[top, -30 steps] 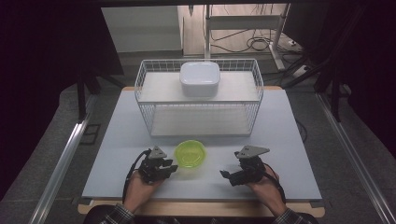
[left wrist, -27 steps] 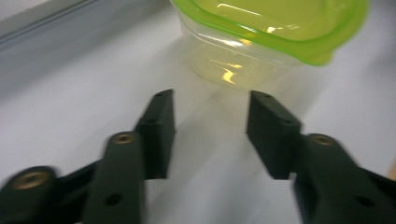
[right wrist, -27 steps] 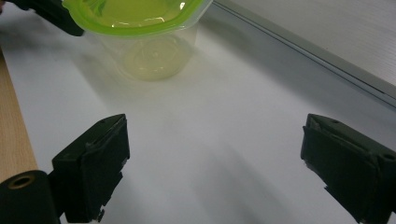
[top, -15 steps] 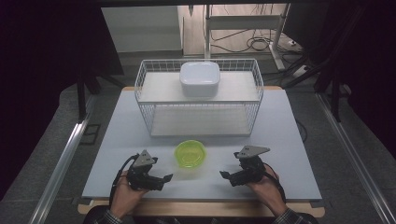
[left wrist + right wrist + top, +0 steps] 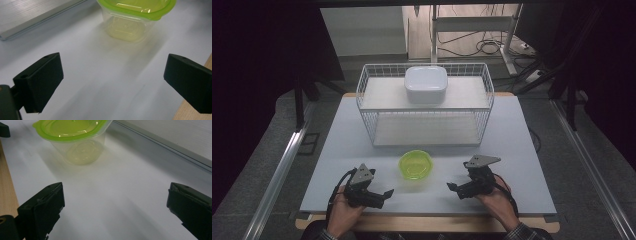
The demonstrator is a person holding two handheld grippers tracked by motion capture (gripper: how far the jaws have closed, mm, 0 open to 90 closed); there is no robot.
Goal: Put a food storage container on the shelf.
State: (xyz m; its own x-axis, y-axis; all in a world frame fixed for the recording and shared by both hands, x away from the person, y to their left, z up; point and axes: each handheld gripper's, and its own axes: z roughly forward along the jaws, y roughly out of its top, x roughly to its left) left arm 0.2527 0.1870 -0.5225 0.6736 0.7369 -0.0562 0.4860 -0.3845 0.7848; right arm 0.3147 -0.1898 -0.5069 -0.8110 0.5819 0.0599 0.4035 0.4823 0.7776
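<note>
A clear tub with a lime-green lid (image 5: 415, 164) stands on the white table (image 5: 522, 145) near its front middle. My left gripper (image 5: 382, 195) rests to its lower left, apart from it. The jaws have just been opening and stand wide with nothing between them. In the left gripper view the tub (image 5: 135, 15) lies beyond the open left gripper (image 5: 112, 66). My right gripper (image 5: 454, 189) sits to the tub's lower right. Its jaws have also just been opening a little and hold nothing. The right gripper view has the tub (image 5: 75, 137) ahead of the right gripper (image 5: 116, 195).
A white wire basket (image 5: 427, 122) stands at the back of the table, with a white lidded box (image 5: 426, 84) on its upper shelf. The table's wooden front edge (image 5: 427, 222) runs just below both hands. Dark floor and metal rails surround the table.
My left gripper has drawn back to the left, away from the tub, and its jaws have spread wide. The tub and the right hand have stayed put.
</note>
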